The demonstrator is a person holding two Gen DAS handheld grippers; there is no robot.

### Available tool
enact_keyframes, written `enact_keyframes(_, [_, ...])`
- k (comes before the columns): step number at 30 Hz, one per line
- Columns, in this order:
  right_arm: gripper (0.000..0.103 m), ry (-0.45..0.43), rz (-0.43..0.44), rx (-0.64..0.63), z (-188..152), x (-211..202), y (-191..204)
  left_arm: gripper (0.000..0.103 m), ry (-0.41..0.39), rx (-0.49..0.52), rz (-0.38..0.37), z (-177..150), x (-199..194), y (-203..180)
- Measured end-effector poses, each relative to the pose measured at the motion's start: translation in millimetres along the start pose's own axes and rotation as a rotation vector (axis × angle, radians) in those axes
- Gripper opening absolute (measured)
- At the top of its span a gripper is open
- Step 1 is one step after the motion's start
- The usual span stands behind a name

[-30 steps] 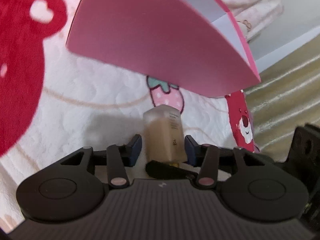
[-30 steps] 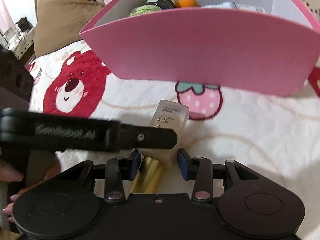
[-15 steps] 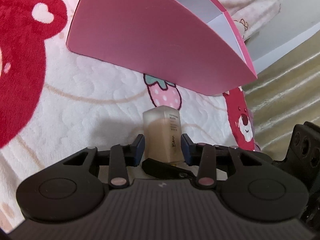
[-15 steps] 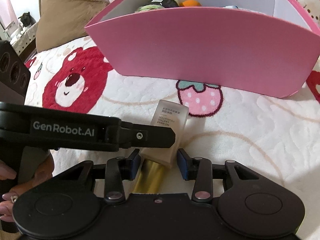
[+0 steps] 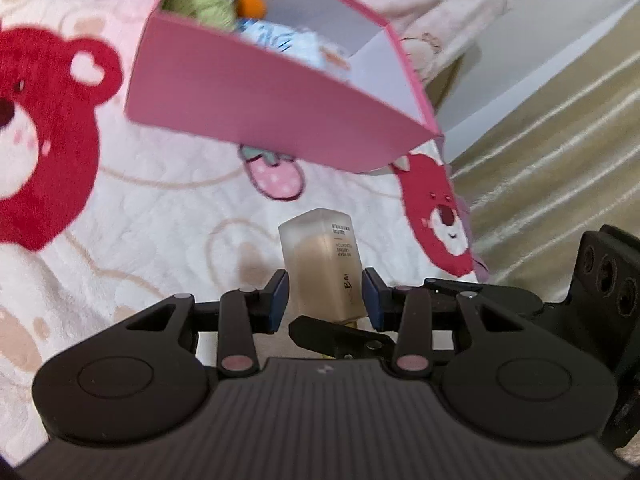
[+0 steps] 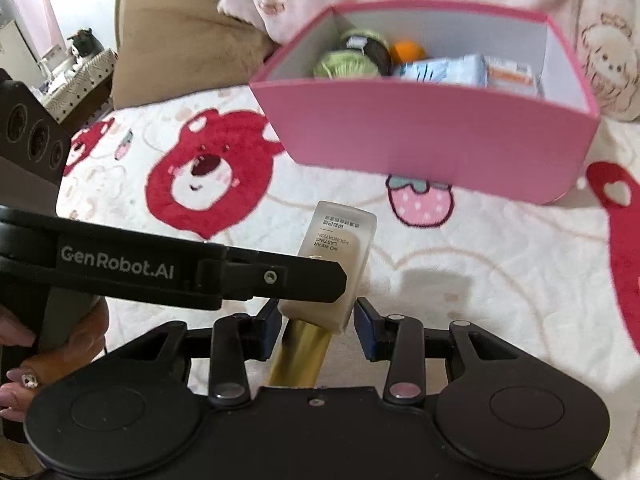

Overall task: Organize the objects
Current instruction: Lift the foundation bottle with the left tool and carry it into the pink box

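Observation:
A frosted foundation bottle (image 5: 320, 264) with a gold cap (image 6: 304, 356) hangs above the blanket, held from two sides. My left gripper (image 5: 325, 296) is shut on its glass body, pads against both faces. My right gripper (image 6: 318, 320) is shut on the bottle (image 6: 340, 248) near the cap end. One finger of the left gripper (image 6: 280, 276) crosses in front of the bottle in the right wrist view. A finger of the right gripper (image 5: 340, 332) shows under the bottle in the left wrist view. The pink box (image 6: 440, 140) stands ahead, beyond the bottle.
Inside the pink box (image 5: 280, 108) lie a green yarn ball (image 6: 346, 66), a dark yarn ball, an orange ball (image 6: 406, 50) and blue-white packets (image 6: 452, 70). A bear-print blanket (image 6: 460, 248) covers the bed. A brown pillow (image 6: 180, 40) lies far left. The bed edge (image 5: 464, 200) drops off at right.
The left jaws closed onto the bottle. Both grippers then rose with it, so the blanket dropped away and the inside of the box came into view.

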State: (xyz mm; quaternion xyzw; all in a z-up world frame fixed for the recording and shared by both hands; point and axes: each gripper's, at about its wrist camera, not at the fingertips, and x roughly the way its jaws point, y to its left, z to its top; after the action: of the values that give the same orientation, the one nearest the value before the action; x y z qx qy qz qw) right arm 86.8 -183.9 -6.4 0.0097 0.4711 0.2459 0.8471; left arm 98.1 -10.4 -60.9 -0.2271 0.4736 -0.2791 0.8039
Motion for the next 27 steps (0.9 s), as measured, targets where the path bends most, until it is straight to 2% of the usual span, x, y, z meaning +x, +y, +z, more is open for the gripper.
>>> enact_keyframes(7, [0.045, -0.070, -0.055, -0.050, 23, -55, 1, 0.038, -0.093, 0.102, -0.016, 16, -26, -58])
enact_keyframes(14, [0.045, -0.084, -0.099, -0.081, 63, -91, -4, 0.038, -0.098, 0.122, -0.022, 54, -37, -94])
enact_keyframes(21, [0.044, -0.055, -0.131, -0.101, 113, -97, -14, 0.038, -0.109, 0.108, -0.025, 100, -27, -102])
enact_keyframes(27, [0.044, -0.078, -0.196, -0.126, 158, -81, -25, 0.038, -0.127, 0.087, -0.028, 153, -8, -102])
